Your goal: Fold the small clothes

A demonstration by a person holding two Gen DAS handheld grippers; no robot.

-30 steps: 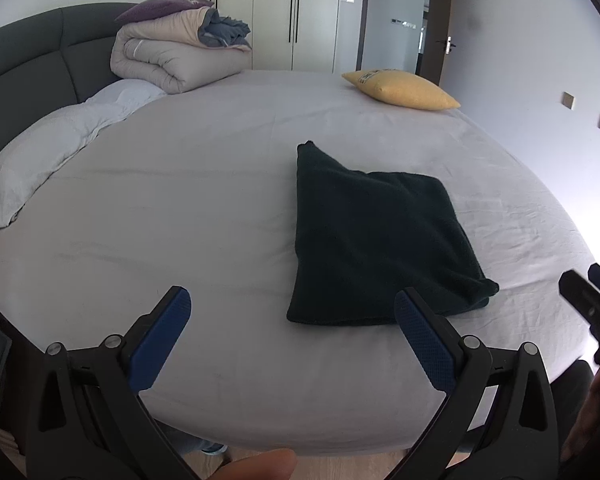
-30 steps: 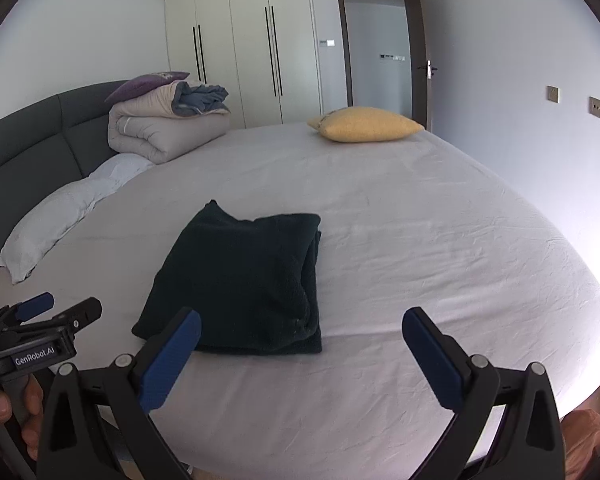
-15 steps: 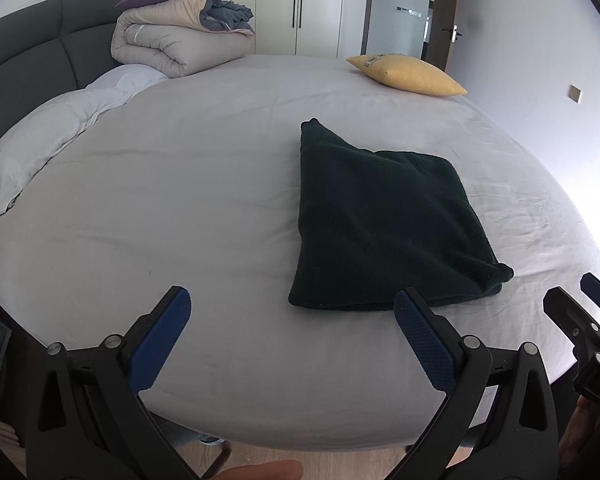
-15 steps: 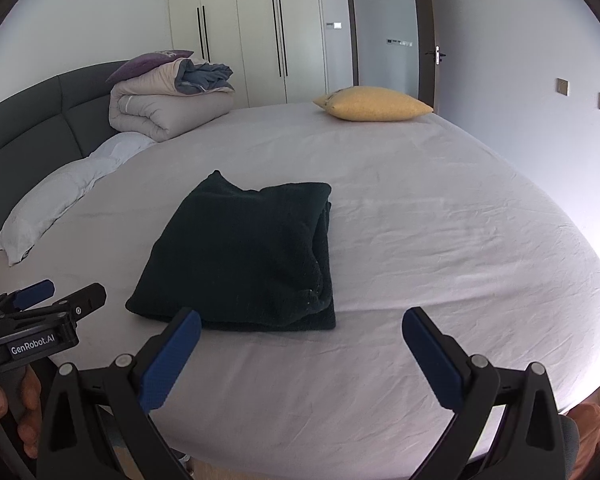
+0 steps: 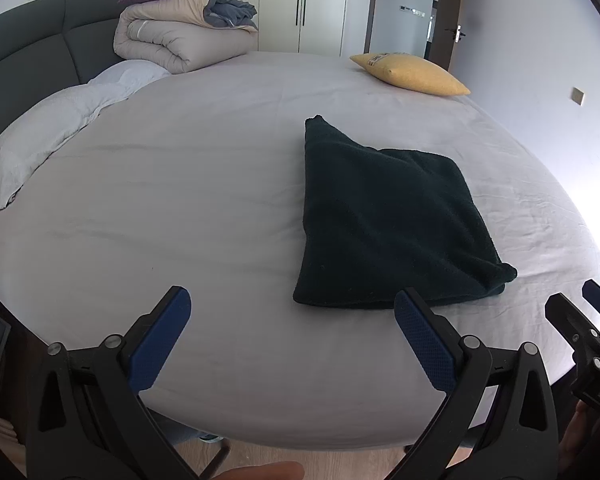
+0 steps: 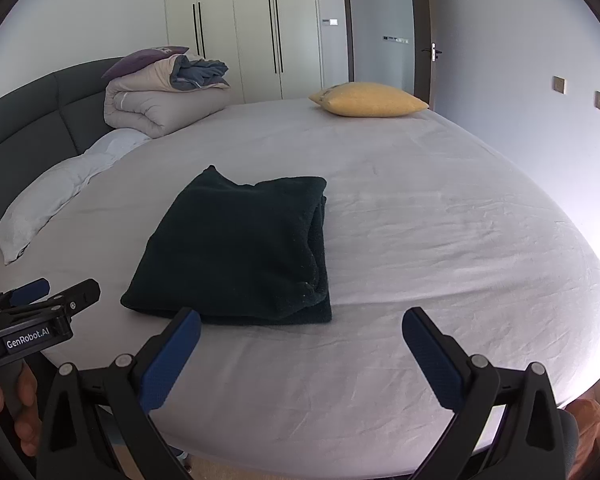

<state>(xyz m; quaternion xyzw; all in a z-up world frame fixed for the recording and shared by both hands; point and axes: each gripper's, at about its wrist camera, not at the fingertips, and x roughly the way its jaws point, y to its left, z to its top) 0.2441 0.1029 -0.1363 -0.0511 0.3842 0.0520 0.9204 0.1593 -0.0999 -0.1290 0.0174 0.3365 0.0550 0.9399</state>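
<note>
While both claws are hovering at the bed's (image 5: 220,208) near edge, the left claw (image 5: 290,312) and the right claw (image 6: 300,332) are gaping wide, gripping nothing. Just beyond them, the folded dark garment (image 6: 240,248) is lying flat mid-bed; farther back, a yellow pillow (image 6: 370,100) is resting.

Folded dark garment (image 6: 240,248) on bed (image 6: 440,220)

Dark garment (image 5: 388,220) fuzzy knit cloth; bed sheet (image 5: 180,200) smooth matt cloth.
</note>
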